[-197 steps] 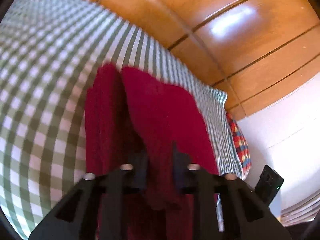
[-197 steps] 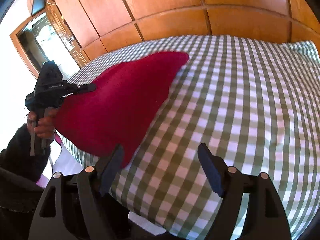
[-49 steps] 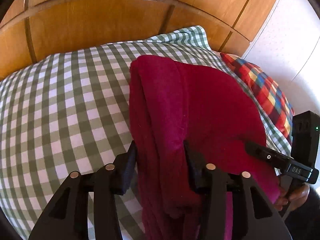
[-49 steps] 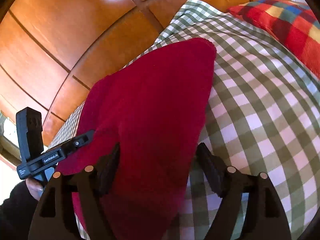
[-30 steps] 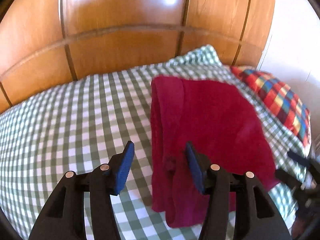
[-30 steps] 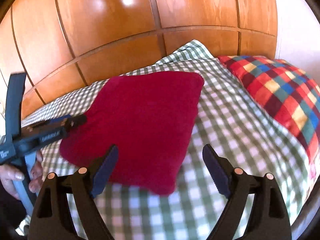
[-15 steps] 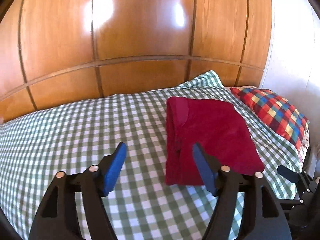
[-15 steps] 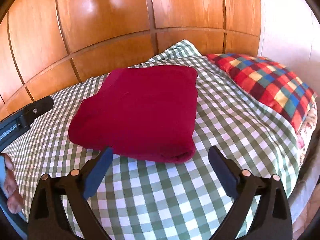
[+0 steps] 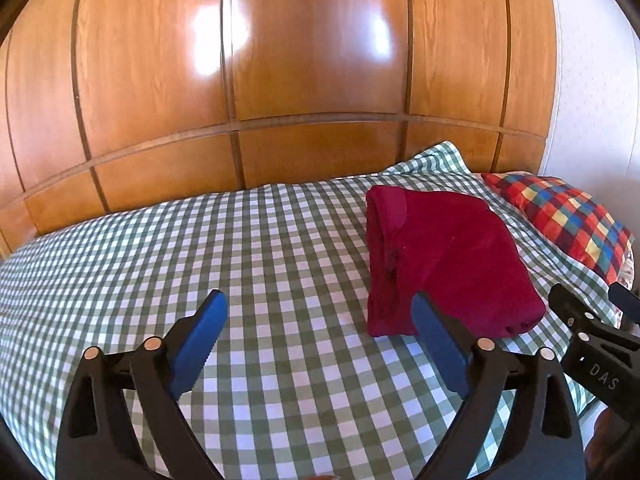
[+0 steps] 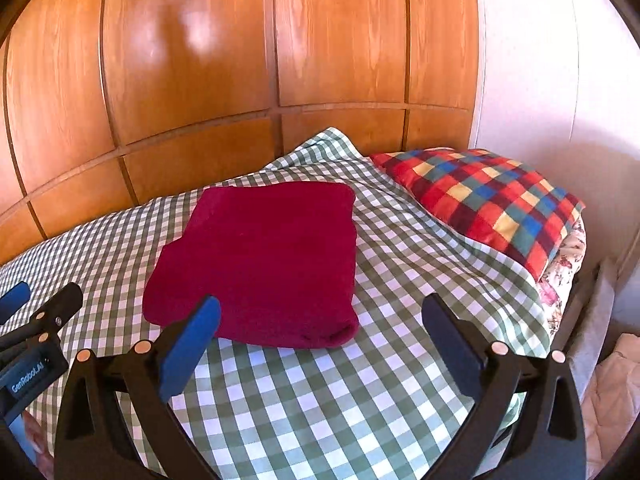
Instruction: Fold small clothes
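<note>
Lying beside folded red garment (image 10: 264,256): plaid pillow (image 10: 492,204) | behind: wooden headboard (image 10: 224,80)

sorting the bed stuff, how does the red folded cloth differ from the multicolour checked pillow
The red folded cloth is one plain dark red; the checked pillow mixes red, blue, yellow and green squares. The cloth is a flat folded stack with layered edges showing in the left wrist view; the pillow is plump. The cloth lies mid-bed, the pillow at the bed's edge beside the white wall. Both rest on the green gingham sheet.
</note>
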`<state>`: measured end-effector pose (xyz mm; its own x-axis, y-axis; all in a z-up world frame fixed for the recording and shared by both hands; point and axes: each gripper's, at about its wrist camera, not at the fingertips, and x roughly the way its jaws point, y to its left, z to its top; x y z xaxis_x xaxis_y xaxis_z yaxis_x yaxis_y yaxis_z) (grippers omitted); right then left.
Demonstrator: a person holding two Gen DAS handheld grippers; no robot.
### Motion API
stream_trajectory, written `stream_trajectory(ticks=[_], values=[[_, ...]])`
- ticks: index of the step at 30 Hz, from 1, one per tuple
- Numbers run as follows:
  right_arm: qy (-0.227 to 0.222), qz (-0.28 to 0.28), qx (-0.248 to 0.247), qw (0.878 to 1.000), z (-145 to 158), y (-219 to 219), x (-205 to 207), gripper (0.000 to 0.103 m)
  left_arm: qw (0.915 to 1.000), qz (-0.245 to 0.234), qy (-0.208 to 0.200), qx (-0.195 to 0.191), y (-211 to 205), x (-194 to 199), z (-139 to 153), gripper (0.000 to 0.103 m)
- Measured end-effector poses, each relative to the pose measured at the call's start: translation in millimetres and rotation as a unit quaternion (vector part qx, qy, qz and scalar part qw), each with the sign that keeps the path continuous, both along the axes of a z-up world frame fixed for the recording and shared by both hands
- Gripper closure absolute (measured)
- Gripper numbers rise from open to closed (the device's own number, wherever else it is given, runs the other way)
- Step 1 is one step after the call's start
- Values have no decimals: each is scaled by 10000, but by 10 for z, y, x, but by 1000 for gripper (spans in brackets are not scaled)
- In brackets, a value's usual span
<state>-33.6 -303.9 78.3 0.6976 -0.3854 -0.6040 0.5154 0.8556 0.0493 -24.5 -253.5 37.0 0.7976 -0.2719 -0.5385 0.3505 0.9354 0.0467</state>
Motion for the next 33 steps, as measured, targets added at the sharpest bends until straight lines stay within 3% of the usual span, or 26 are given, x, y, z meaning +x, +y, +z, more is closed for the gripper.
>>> stream_trajectory(ticks=[4,33], values=[[32,90,26,10000,2,38,1,3,10000,39,-72,18,24,-34,36,4],[54,161,63,9998,-25,145,-11,3,9999,124,-93,-2,72,-91,71,4]])
